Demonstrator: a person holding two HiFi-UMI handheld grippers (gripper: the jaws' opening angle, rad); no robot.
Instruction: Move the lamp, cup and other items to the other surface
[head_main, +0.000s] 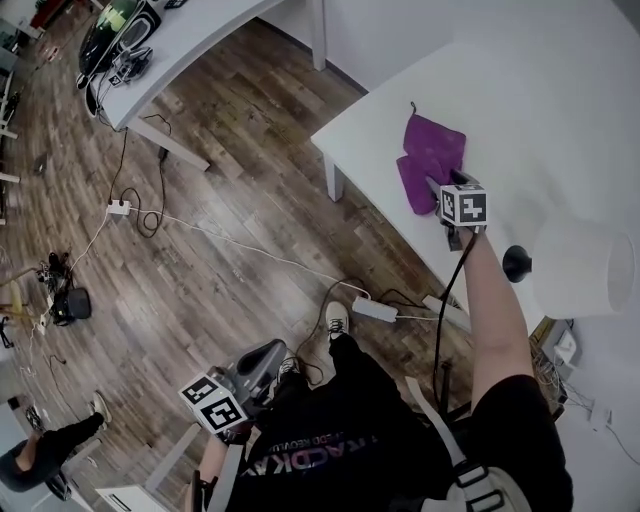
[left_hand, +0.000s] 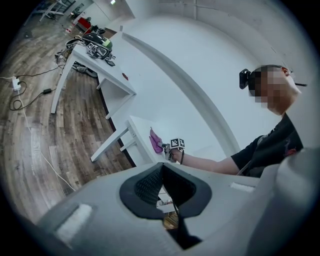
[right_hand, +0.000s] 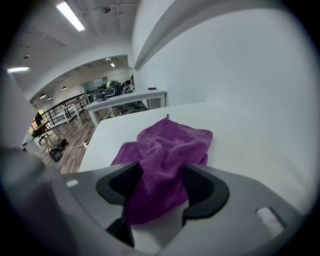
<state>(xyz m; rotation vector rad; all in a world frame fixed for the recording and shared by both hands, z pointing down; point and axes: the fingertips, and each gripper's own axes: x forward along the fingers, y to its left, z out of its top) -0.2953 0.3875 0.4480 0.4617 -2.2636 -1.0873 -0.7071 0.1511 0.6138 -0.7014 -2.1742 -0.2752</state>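
Right now the R gripper (right_hand: 164, 171) is standing w/ jaws wide apart, straddling the near end of the purple cloth (right_hand: 170, 145), pads not pressing on it. The cloth is lying crumpled on the white table (right_hand: 250, 140), not far from its left edge. The lamp (head_main: 585, 268) is sitting on the same table, right of the R arm. The L gripper (left_hand: 160, 167) is hanging low over the wood floor (head_main: 230, 230), tips together, nothing btwn them.

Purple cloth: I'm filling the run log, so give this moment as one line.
right gripper: open, astride purple cloth | purple cloth: crumpled, lying on white table | left gripper: shut, empty
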